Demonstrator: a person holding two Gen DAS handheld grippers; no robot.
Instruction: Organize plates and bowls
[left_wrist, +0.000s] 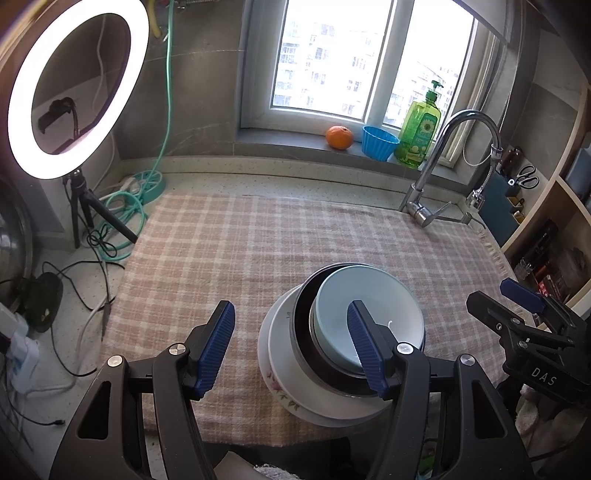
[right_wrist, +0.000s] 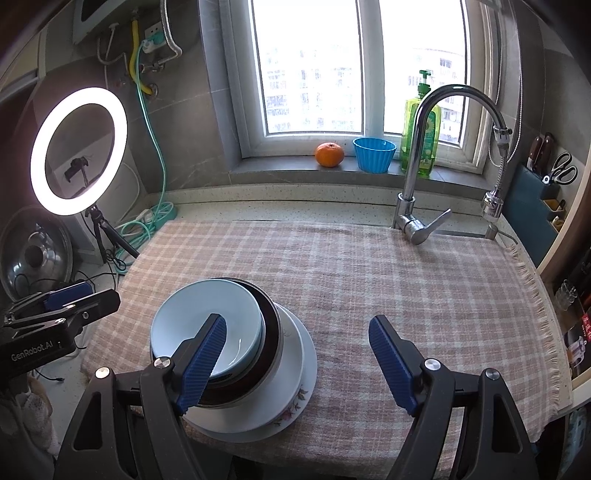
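Note:
A stack of dishes stands on the plaid cloth (left_wrist: 240, 240) near its front edge. White floral plates (left_wrist: 280, 354) (right_wrist: 295, 373) lie at the bottom, a dark bowl (left_wrist: 304, 328) (right_wrist: 272, 332) sits on them, and a light blue bowl (left_wrist: 388, 291) (right_wrist: 192, 314) rests inside it, slightly tilted. My left gripper (left_wrist: 290, 308) is open just left of the stack, its right finger in front of the blue bowl. My right gripper (right_wrist: 297, 320) is open to the stack's right, its left finger crossing the blue bowl in view. Neither holds anything.
A lit ring light (left_wrist: 22, 110) on a tripod and loose cables sit at the left, with a pot lid (right_wrist: 33, 254) beside them. The faucet (right_wrist: 417, 158) rises at the back right. An orange (right_wrist: 329, 154), a blue cup (right_wrist: 373, 154) and a soap bottle (right_wrist: 423, 122) stand on the sill.

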